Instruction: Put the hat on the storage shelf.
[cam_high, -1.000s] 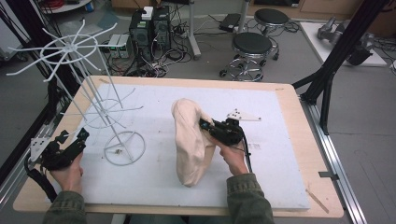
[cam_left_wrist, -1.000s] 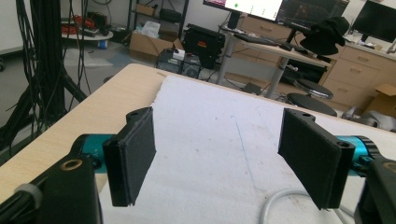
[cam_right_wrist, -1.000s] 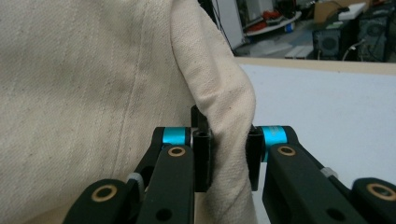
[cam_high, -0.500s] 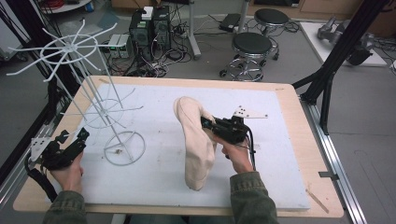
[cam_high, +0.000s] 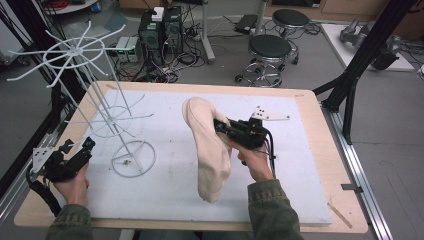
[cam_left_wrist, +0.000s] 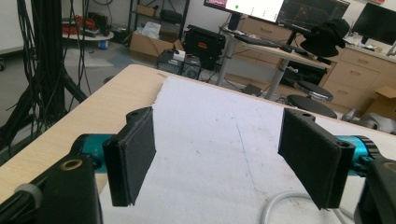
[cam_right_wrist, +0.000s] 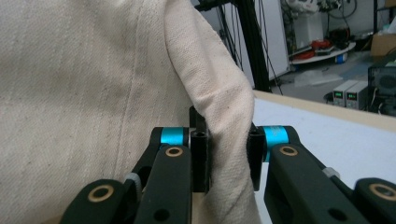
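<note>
A cream cloth bag (cam_high: 207, 147) hangs off the white mat, pinched at its upper edge by my right gripper (cam_high: 220, 126) near the table's middle. In the right gripper view the jaws are shut on a fold of the cloth bag (cam_right_wrist: 79, 84), with my right gripper (cam_right_wrist: 227, 158) squeezing the bunched fabric between its pads. My left gripper (cam_high: 86, 146) rests at the table's left edge, held in a hand. Its jaws stand wide open in the left gripper view, my left gripper (cam_left_wrist: 224, 156) holding nothing above the white mat (cam_left_wrist: 210, 130).
A white wire rack (cam_high: 95, 85) with spoke arms and a ring base (cam_high: 133, 159) stands on the left part of the mat. A grey three-cornered plate (cam_high: 269, 115) sits on the right gripper. Stools and electronics stand on the floor beyond the table.
My right gripper has risen with the cloth bag, which now hangs longer and clear of the mat. The left gripper has stayed put.
</note>
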